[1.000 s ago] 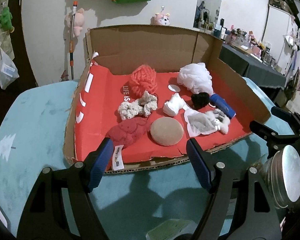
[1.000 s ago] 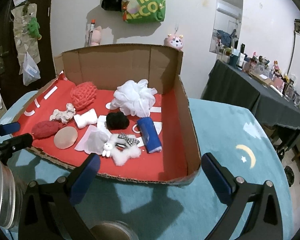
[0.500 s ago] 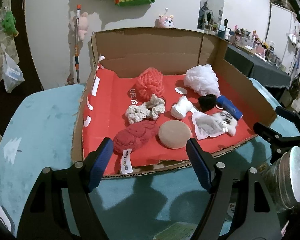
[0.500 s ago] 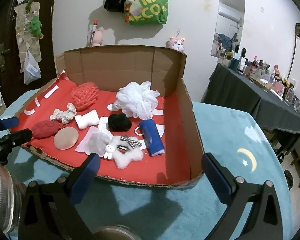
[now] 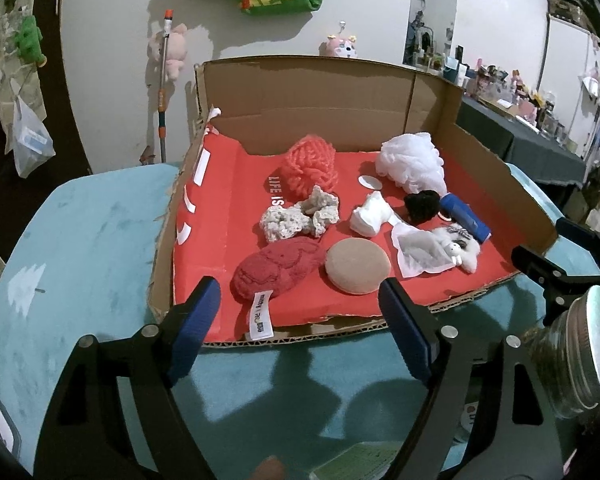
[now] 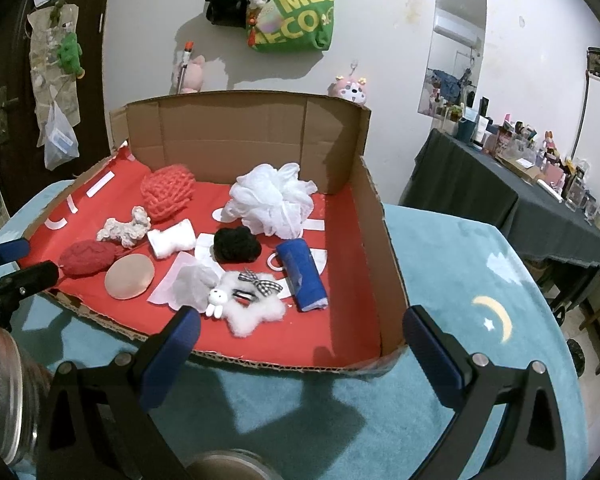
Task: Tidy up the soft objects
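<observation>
Both grippers we find unloaded. On the left gripper (image 5: 300,304) the blue-padded jaws are opening, with nothing between them; the right gripper (image 6: 300,344) stands spread wide and likewise holds nothing. Each hangs over the teal plush table (image 5: 80,232), just short of the near edge of the box (image 5: 324,92).

We note the box is corrugated cardboard with a smooth red floor, its near wall folded flat.

Directly ahead of the left gripper lies a dark red knitted pad (image 5: 276,268) with a white tag, touching a smooth tan disc (image 5: 358,266) beside it. Beyond these we record a crumbly off-white scrunchie (image 5: 298,218), a coarse coral yarn ball (image 5: 310,166), and a small white roll (image 5: 370,214).

Ahead of the right gripper lies a fluffy white star-shaped clip (image 6: 252,300) bearing a checked bow and a small rabbit, with a translucent pouch (image 6: 188,284) to its left and a blue roll (image 6: 302,274) to its right. Farther on sit a black fuzzy scrunchie (image 6: 236,244) and a frilly white mesh puff (image 6: 272,200).
</observation>
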Demonstrator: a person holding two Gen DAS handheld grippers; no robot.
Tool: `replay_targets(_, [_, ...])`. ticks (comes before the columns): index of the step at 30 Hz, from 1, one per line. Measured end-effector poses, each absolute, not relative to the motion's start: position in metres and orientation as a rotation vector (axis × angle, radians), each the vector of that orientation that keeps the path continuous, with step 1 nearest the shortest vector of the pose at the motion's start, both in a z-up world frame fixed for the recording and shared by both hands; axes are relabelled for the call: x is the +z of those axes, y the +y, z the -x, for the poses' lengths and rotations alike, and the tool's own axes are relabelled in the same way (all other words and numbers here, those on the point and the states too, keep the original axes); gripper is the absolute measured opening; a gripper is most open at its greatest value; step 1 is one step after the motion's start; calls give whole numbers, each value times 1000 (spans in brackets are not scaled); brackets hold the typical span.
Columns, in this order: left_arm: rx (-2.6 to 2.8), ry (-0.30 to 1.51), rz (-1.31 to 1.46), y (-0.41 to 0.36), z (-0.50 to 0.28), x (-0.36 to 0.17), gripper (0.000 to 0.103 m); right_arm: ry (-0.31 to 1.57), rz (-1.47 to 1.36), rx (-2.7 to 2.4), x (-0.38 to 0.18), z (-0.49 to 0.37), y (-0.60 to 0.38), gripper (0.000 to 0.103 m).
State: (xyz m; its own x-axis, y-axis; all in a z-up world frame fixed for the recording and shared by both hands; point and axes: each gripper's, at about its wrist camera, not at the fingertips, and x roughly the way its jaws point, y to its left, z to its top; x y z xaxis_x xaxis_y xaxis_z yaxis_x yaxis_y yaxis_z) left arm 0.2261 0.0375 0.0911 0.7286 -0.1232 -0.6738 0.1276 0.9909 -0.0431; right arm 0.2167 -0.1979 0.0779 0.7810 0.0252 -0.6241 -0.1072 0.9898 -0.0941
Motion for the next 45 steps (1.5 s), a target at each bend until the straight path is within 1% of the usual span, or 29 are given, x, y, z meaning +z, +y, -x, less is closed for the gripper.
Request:
replay_targets(10, [-145, 741, -5, 38, -226, 91, 81, 669, 124, 65, 78, -217, -198, 103])
replay_targets(20, [-184, 789, 57, 47, -232, 99, 81, 676, 118, 71, 83, -217, -201, 103])
replay_targets(24, [-189, 828, 48, 49, -242, 101, 81, 718, 127, 82, 85, -224, -200, 103])
replay_targets(32, [-189, 931, -34, 36, -262, 79, 81, 826, 155, 108, 80, -246, -191, 103])
replay_targets(37, [-192, 935, -14, 40, -266, 74, 81, 857, 140, 114, 75, -253, -192, 103])
replay_targets(45, [-188, 899, -46, 35, -265, 73, 81, 843, 119, 115, 74, -252, -194, 103])
